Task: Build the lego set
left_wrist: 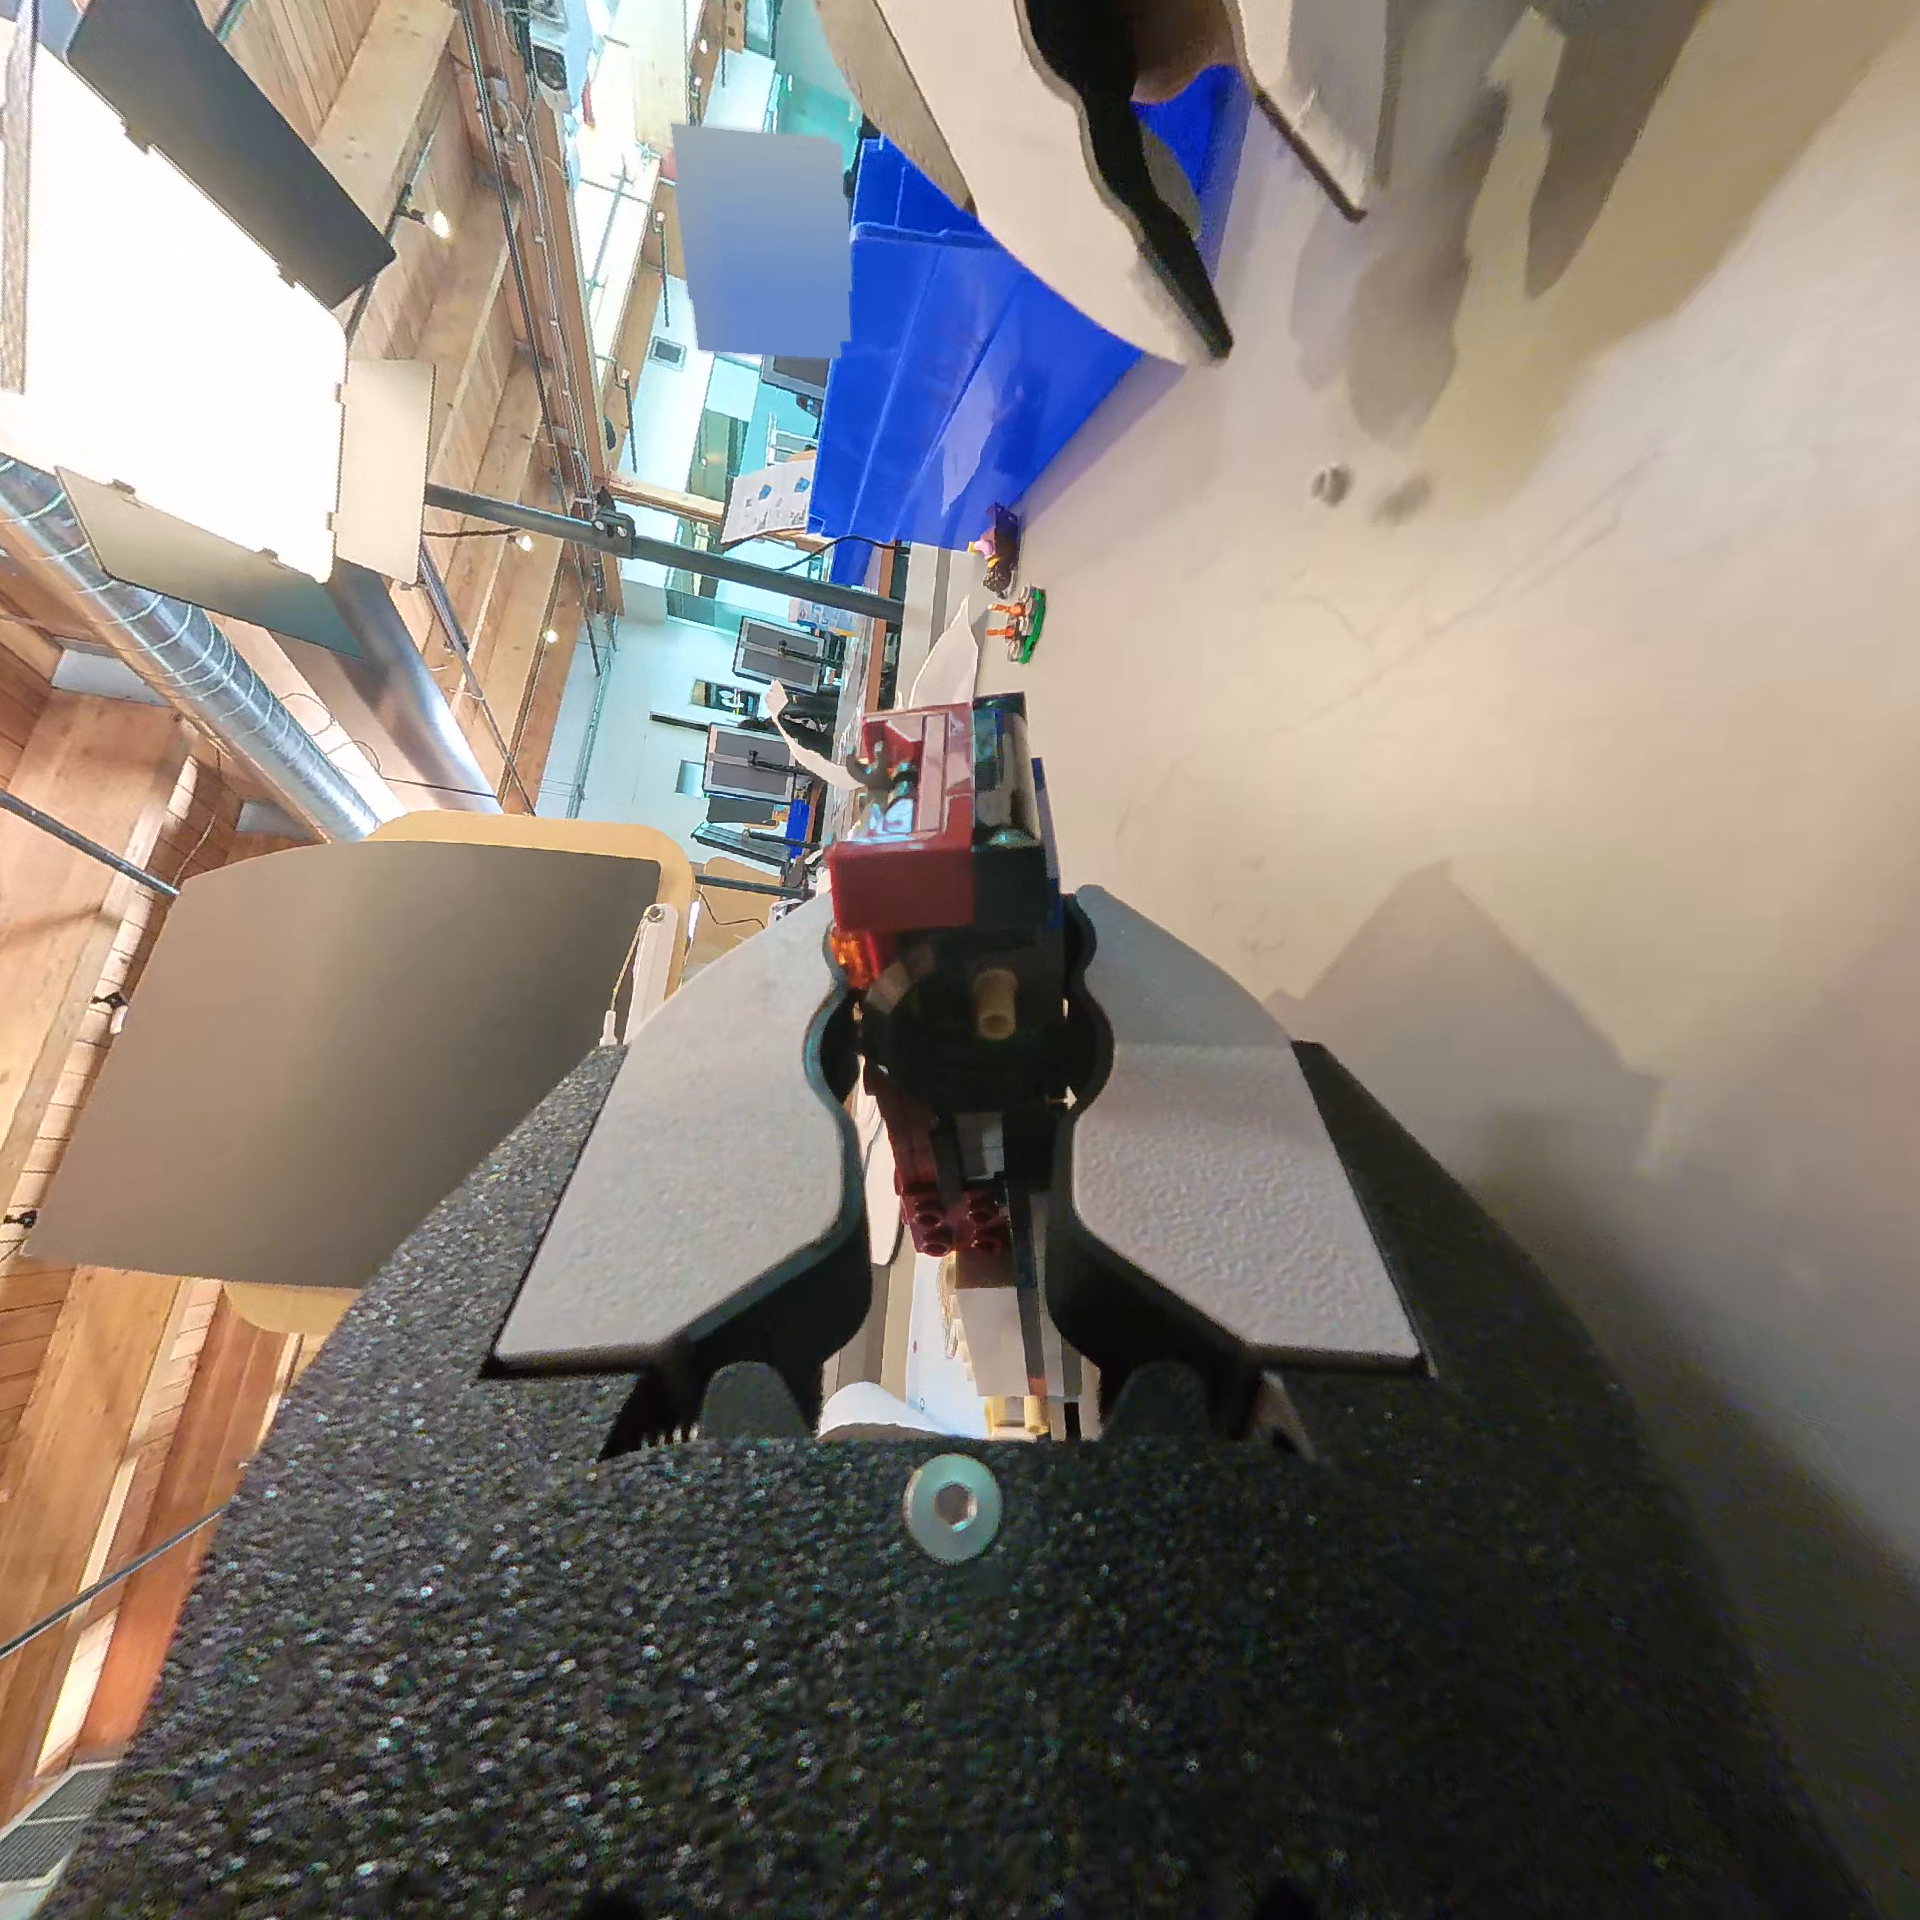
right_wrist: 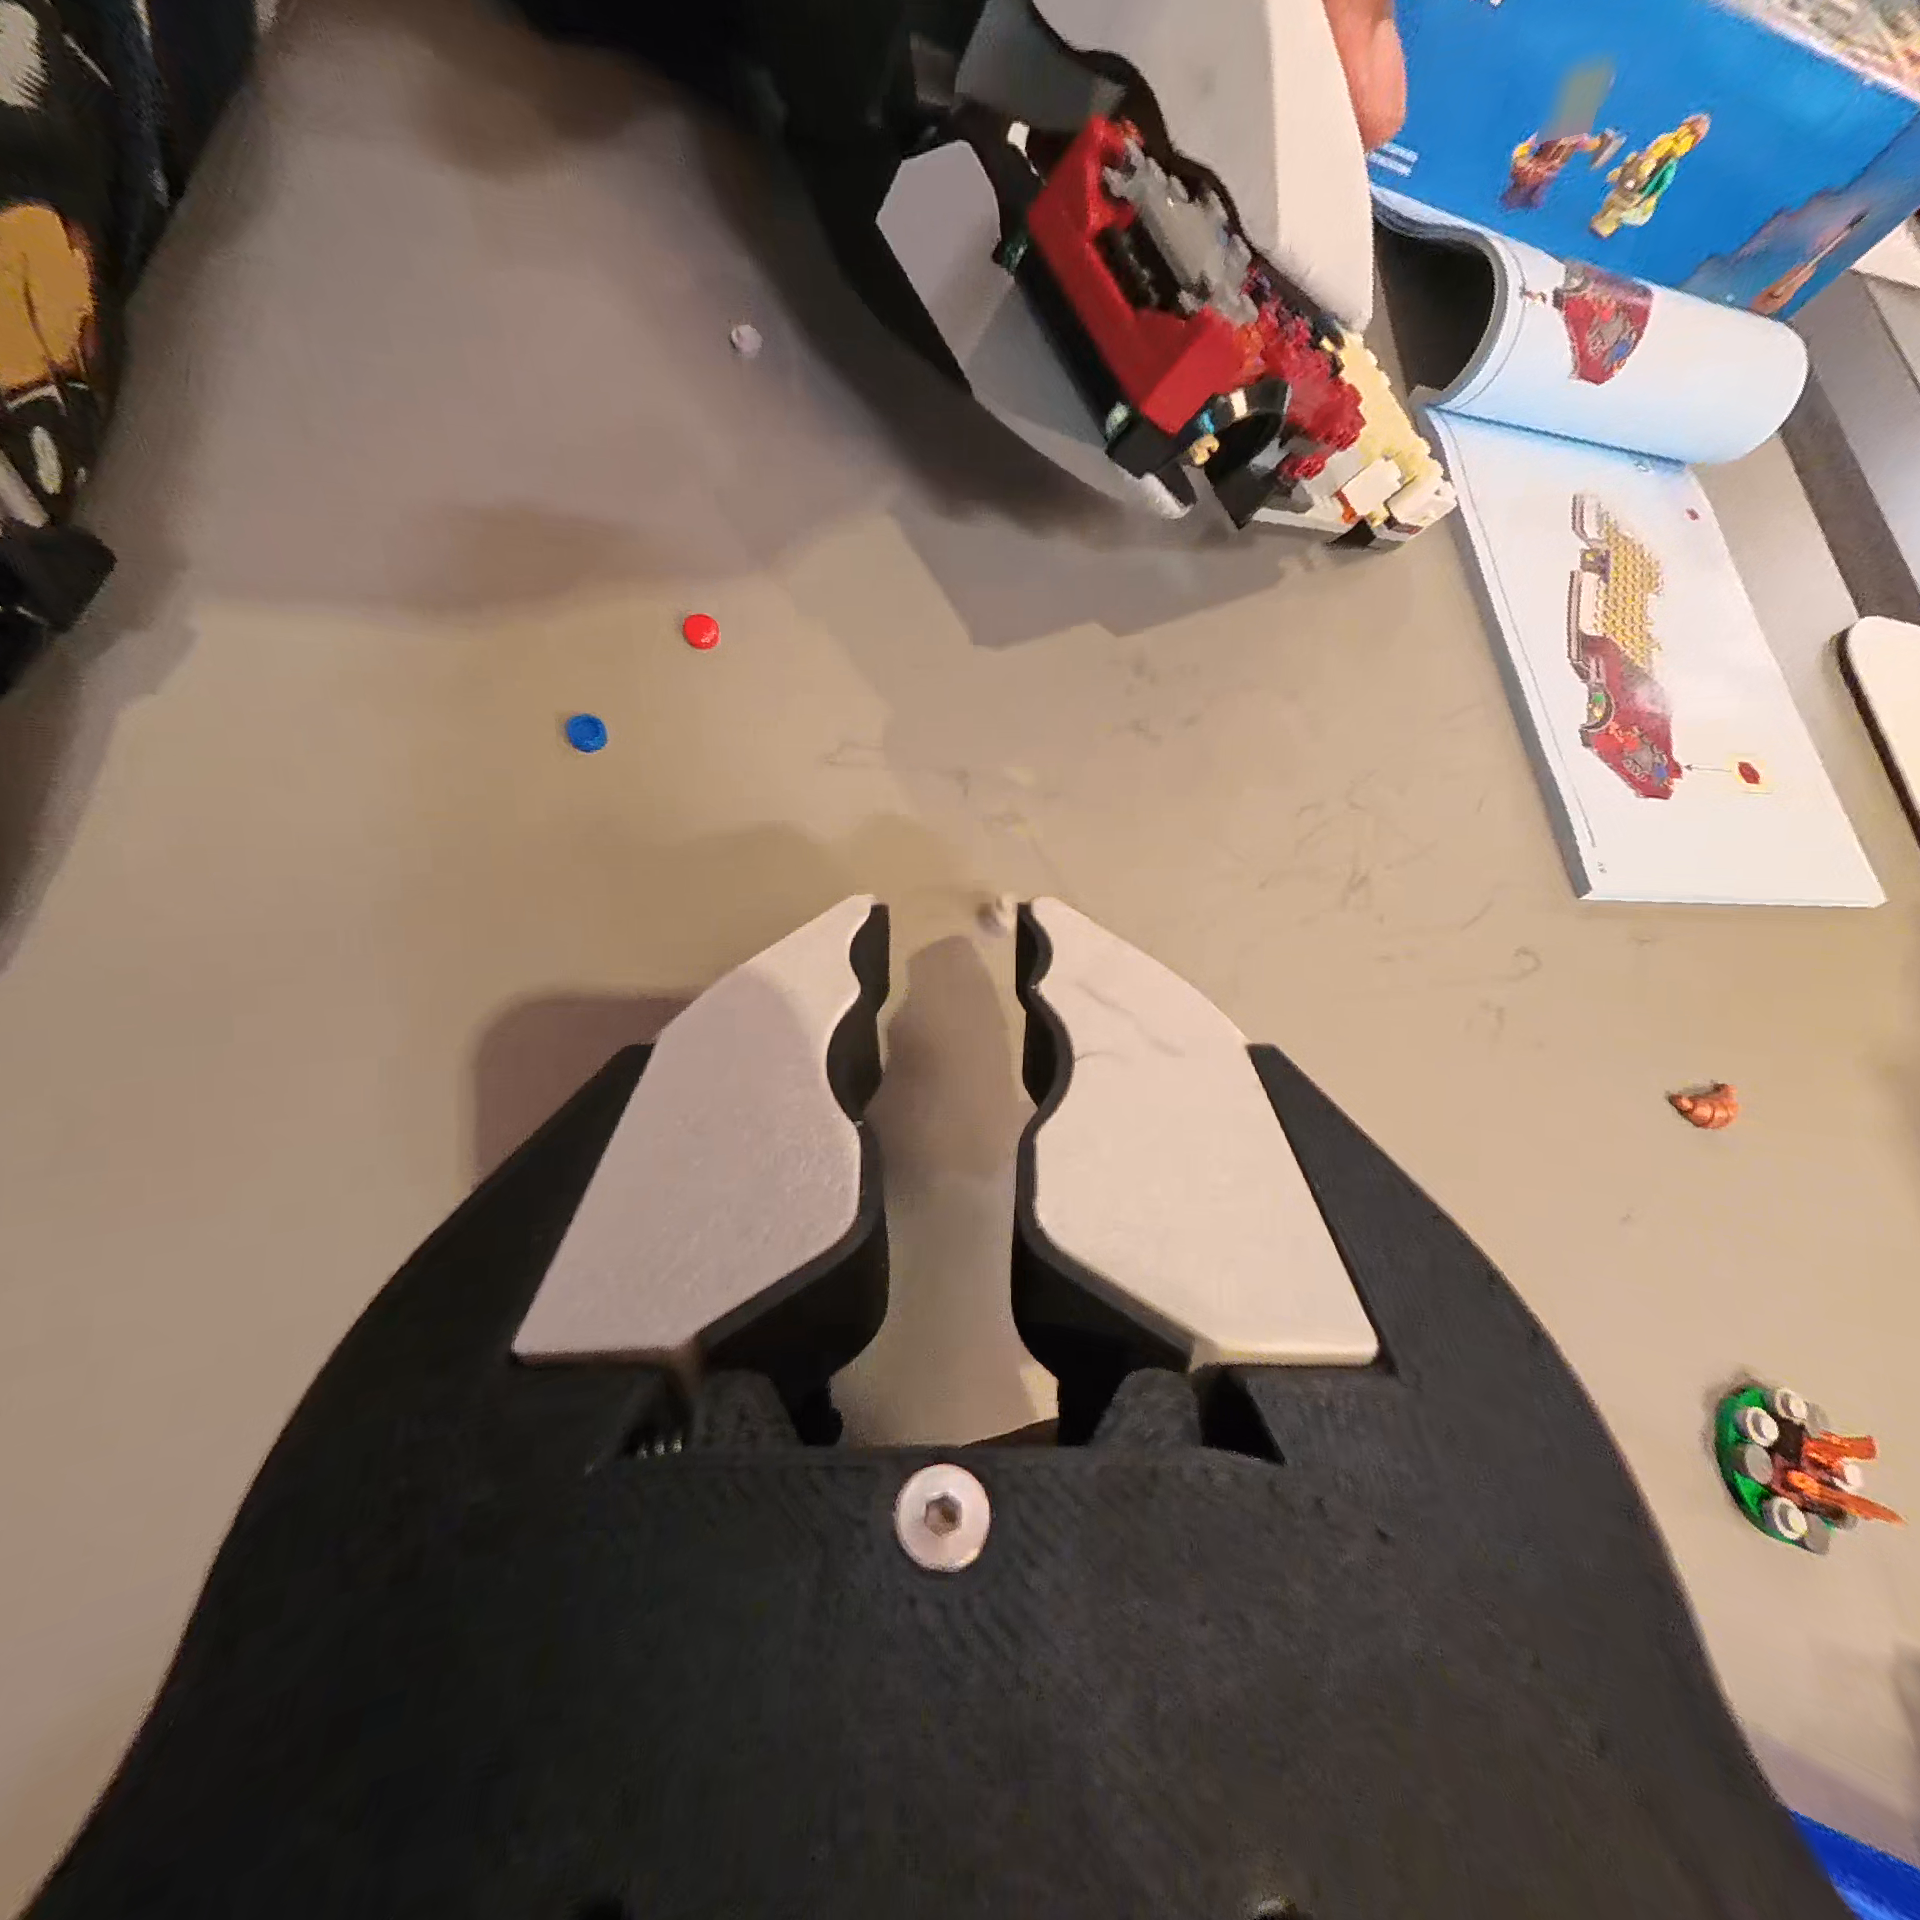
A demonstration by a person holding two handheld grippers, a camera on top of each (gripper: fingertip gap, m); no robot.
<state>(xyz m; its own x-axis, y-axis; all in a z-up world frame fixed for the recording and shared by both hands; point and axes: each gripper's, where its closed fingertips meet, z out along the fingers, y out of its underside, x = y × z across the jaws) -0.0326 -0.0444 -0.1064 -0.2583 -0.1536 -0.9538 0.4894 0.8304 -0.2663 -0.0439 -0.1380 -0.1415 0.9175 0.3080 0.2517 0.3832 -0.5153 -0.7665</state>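
My left gripper (left_wrist: 961,966) is shut on a toy brick model (left_wrist: 935,821) with a red and black body; both pads press its dark middle part. The right wrist view shows the same model (right_wrist: 1195,332) held between the left gripper's fingers, tilted, with its cream end near the table. My right gripper (right_wrist: 951,914) is open and low over the tan table (right_wrist: 1143,727). A tiny pale round piece (right_wrist: 994,915) lies on the table just inside its right fingertip (right_wrist: 1049,925); the left pad stands apart from it.
A red stud (right_wrist: 700,630), a blue stud (right_wrist: 586,732) and a grey stud (right_wrist: 745,339) lie to the left. An open instruction booklet (right_wrist: 1683,675) and a blue box (right_wrist: 1662,135) lie at the right, with a brown piece (right_wrist: 1704,1103) and a green round piece (right_wrist: 1787,1465). A blue bin (left_wrist: 956,364) stands farther off. Tip to tip, the grippers are about 11 cm apart. The right tips stand about 8 cm off the blue stud (right_wrist: 586,732).
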